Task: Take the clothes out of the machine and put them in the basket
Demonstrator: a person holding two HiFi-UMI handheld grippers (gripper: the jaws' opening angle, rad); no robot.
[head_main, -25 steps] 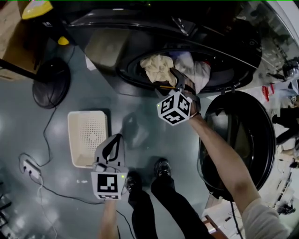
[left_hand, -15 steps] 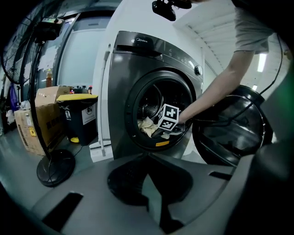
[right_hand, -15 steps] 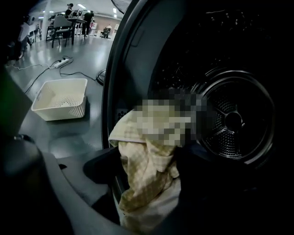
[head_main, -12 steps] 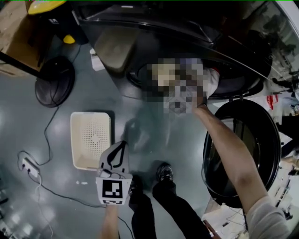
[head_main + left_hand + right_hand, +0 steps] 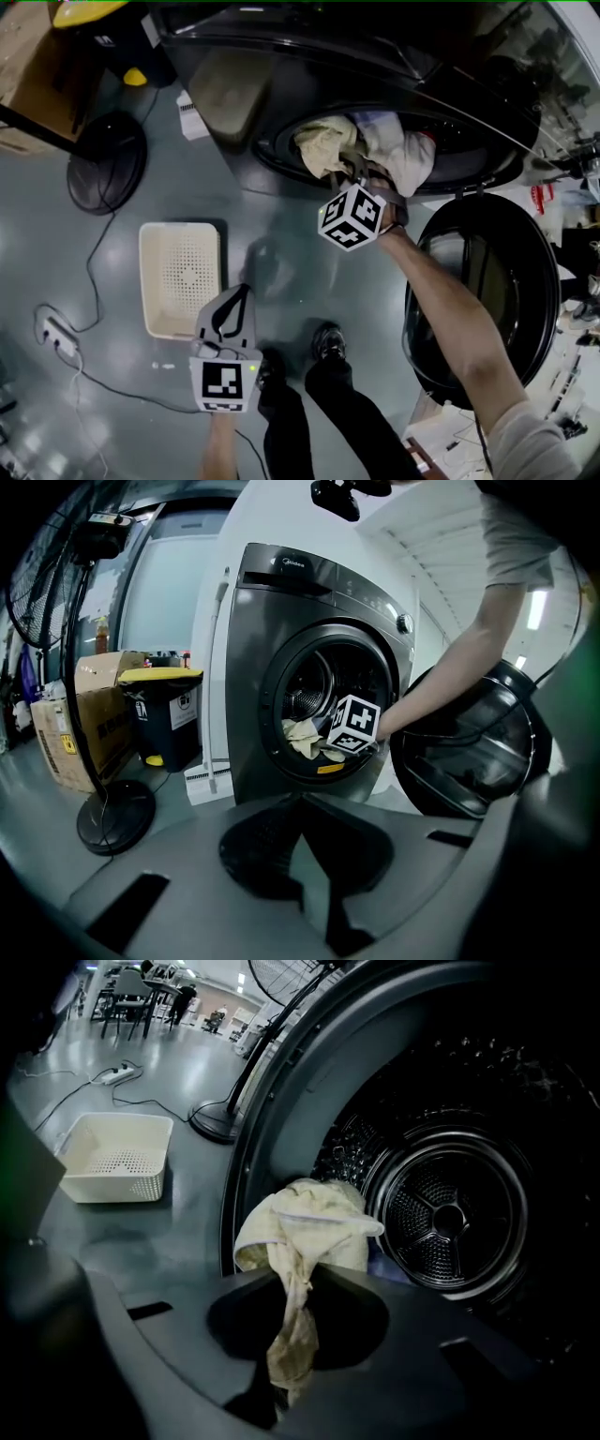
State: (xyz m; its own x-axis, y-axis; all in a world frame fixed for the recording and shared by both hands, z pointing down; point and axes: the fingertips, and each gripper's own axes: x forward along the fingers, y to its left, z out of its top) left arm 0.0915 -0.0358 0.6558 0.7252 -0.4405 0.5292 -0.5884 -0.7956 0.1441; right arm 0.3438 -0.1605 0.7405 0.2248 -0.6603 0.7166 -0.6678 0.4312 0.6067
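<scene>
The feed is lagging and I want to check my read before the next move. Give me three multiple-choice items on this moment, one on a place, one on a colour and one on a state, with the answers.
1. Where is the basket?
A. On the floor outside the machine
B. On top of the cardboard box
C. Hanging from a hook

2. What colour is the cloth in the right gripper?
A. Dark blue
B. Cream
C. Red

3. How does the machine's door stand?
A. Shut
B. Swung open
C. Taken off and lying in the basket

Answers:
1 A: the head view shows it on the grey floor, near the left gripper.
2 B: the right gripper view shows a cream cloth pinched between jaws that have just been closing.
3 B: the round door stands swung out at the right of the head view.
</scene>
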